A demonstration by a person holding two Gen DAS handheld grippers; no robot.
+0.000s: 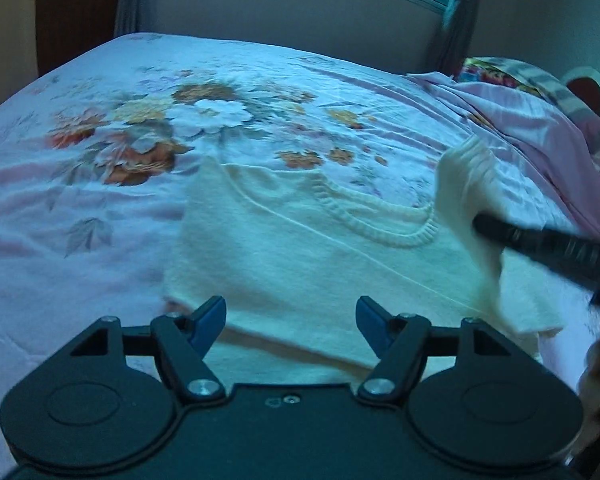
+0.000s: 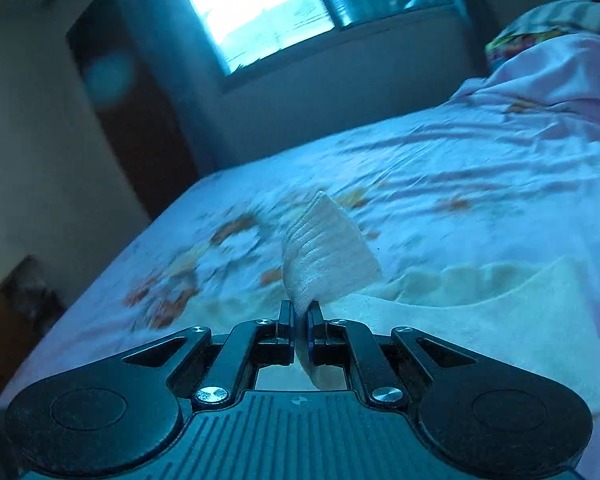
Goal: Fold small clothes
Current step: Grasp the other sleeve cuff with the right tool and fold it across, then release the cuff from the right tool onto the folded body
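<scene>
**Right gripper lifts a sweater sleeve over the bed**

A cream sweater (image 1: 300, 248) lies flat on a bed sheet (image 1: 100, 208) with big flowers on it. In the left wrist view the sweater fills the middle and the low part of the picture. Its ribbed neck (image 1: 380, 216) curves toward 2 o'clock from the middle.

The left gripper (image 1: 291, 322) sits at 6 o'clock in its own view. Its two blue fingertips (image 1: 210, 320) are spread wide apart and hold nothing. The bottom edge of the sweater lies between and just past them. Whether the tips touch the cloth cannot be told.

The right gripper (image 2: 300, 330) is squeezed tight on the sweater sleeve (image 2: 328, 248). In the right wrist view the ribbed cuff end sticks up from between the closed fingers toward 12 o'clock, lifted off the sheet. The rest of the sweater lies flat at 3 o'clock from the fingers.

In the left wrist view the same sleeve (image 1: 464, 192) stands up at 3 o'clock, a bit blurry. A black finger of the right gripper (image 1: 540, 248) comes in from the right edge and pinches it.

A pink blanket (image 1: 532, 128) is bunched at 2 o'clock, near the far right side of the bed. A bright window (image 2: 260, 8) shows at 12 o'clock in the right wrist view, and a dark door (image 2: 132, 104) stands at 10 o'clock.
</scene>
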